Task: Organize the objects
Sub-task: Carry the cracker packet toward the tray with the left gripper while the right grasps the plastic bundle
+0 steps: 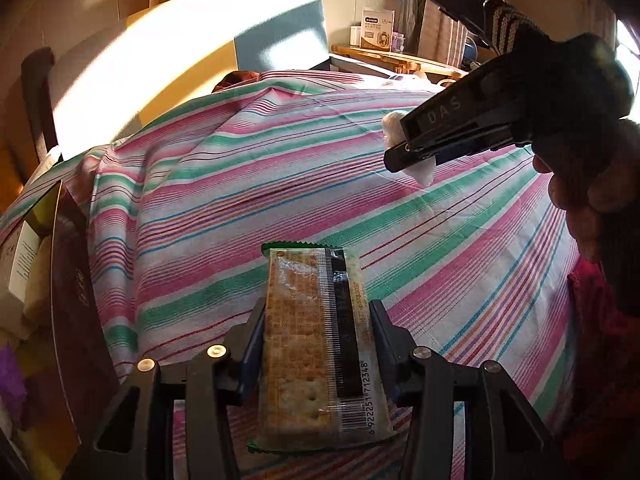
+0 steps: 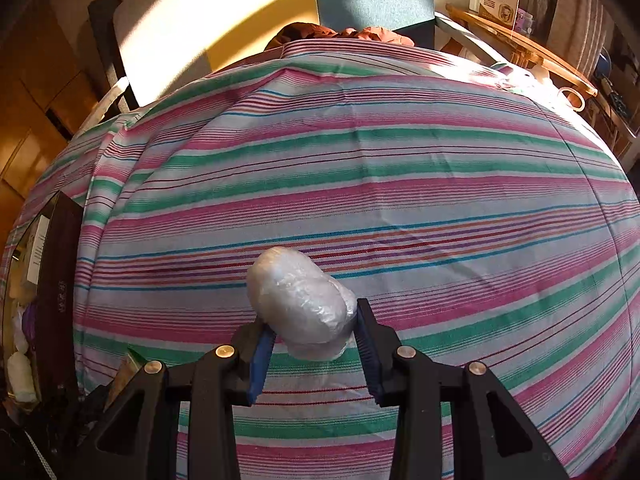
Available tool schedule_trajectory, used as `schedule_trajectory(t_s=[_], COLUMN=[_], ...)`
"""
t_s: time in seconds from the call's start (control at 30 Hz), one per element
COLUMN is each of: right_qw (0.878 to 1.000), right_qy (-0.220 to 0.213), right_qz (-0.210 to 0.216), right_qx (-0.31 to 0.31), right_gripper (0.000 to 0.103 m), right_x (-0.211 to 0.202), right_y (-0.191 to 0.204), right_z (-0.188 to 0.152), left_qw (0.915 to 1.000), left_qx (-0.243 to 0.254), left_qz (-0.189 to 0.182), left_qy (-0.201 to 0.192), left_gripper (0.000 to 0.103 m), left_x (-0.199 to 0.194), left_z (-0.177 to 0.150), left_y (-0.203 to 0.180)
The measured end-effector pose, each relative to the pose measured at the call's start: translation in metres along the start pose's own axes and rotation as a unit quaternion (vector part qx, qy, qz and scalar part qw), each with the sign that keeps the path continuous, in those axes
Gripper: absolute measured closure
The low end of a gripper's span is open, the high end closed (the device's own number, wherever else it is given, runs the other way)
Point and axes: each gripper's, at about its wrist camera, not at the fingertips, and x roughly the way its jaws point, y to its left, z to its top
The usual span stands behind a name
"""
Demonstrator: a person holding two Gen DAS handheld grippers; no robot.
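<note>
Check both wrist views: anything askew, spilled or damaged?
Nothing spilled or damaged. Left tool holds the cracker packet lengthwise; right tool holds the white plastic-wrapped bundle. Only oddity: the striped cloth is wrinkled near its far-left corner.

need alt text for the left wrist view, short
The left claw grips a cracker packet lengthwise over a bed covered with a pink, green and white striped sheet. At upper right, the right claw holds a white plastic-wrapped bundle. A dark box stands at the left edge.
</note>
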Motion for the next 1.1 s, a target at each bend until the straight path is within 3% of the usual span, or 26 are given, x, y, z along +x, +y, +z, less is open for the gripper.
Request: schedule_trajectory(t_s=[0.23, 0.6, 0.83, 1.1], right_qw=[1.000, 0.998, 0.998, 0.999], right_qy=[0.006, 0.025, 0.019, 0.002], right_qz=[-0.013, -0.046, -0.049, -0.034], right_qx=[-0.017, -0.033, -0.040, -0.033], right_gripper=[0.065, 0.068, 0.069, 0.069], right_x=[0.012, 0.023, 0.021, 0.012], right_y=[-0.003, 0.000, 0.005, 0.004], right_z=[0.000, -0.004, -0.006, -0.006], left_qw=[0.9988, 0.9896, 0.9811, 0.9736], left_qx=[-0.040, -0.095, -0.132, -0.170], left_qz=[0.014, 0.093, 0.128, 0.143], left_qy=[-0.025, -0.055, -0.060, -0.052], left_gripper=[0.055, 0.054, 0.054, 0.054], left_x=[-0.054, -0.127, -0.149, -0.155], left_z=[0.002, -0.012, -0.032, -0.052], left_y=[0.012, 0.062, 0.095, 0.125])
